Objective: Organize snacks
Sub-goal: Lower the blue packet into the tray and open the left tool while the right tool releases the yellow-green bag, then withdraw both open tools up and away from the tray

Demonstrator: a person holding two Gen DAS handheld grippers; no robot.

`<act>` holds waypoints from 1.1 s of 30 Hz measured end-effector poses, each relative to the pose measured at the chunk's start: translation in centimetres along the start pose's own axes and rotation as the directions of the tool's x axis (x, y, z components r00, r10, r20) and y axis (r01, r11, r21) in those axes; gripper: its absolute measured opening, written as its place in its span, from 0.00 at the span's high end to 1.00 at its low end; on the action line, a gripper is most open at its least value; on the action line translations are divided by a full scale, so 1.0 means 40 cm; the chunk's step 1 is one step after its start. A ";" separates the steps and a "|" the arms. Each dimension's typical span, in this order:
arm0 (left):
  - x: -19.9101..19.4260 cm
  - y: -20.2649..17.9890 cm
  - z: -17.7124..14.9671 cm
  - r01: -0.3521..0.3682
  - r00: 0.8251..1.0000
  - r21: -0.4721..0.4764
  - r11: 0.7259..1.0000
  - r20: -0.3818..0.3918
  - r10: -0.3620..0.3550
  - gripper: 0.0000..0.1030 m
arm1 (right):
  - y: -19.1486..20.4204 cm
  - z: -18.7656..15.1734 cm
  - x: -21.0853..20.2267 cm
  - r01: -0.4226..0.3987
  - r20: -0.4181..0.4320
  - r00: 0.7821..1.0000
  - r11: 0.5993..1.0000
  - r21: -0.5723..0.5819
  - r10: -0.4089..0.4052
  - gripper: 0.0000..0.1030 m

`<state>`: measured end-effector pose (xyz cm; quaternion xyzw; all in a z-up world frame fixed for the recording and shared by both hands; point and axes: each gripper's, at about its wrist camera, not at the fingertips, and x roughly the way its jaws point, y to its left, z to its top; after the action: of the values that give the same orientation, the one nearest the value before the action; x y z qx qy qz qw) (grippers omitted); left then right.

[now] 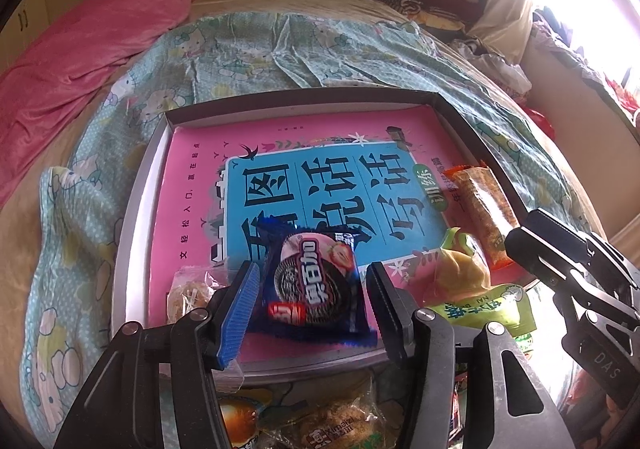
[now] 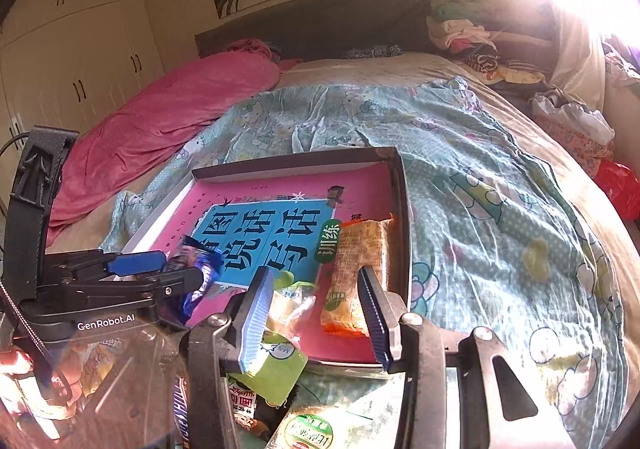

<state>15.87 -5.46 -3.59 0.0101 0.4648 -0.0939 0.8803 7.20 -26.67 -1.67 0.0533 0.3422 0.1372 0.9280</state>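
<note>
In the tray (image 1: 138, 209), cookie packet (image 1: 316, 285), perhaps Oreo-style, "GenRobot.AI" gripper (image 2: 176, 273).

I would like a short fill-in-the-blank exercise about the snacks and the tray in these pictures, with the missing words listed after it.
1. The blue cookie packet lies between the fingers of the ____ gripper.
2. The shallow tray is lined with a book whose cover is mostly ____.
3. The tray rests on a ____.
4. The long orange snack bar lies along the tray's ____ side.

Missing words: left; pink; bed; right
</note>
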 end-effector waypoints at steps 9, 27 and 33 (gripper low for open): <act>-0.024 0.005 0.006 0.004 1.000 -0.007 1.000 0.014 -0.004 0.40 | 0.044 -0.023 -0.013 -0.054 -0.055 0.997 0.995 -0.079 0.050 0.55; -0.060 0.018 -0.002 0.013 0.999 -0.020 1.000 0.034 -0.013 0.29 | 0.046 -0.027 0.037 0.092 -0.059 0.993 0.983 -0.157 -0.102 0.49; -0.068 0.026 -0.005 0.016 0.999 -0.027 1.000 0.036 -0.015 0.29 | 0.046 -0.023 0.045 0.115 -0.044 0.991 0.979 -0.166 -0.124 0.46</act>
<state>14.38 -4.01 -1.54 -0.0071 0.4503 -0.0946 0.8878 7.52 -24.36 -3.14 -0.0474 0.3576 0.1100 0.9262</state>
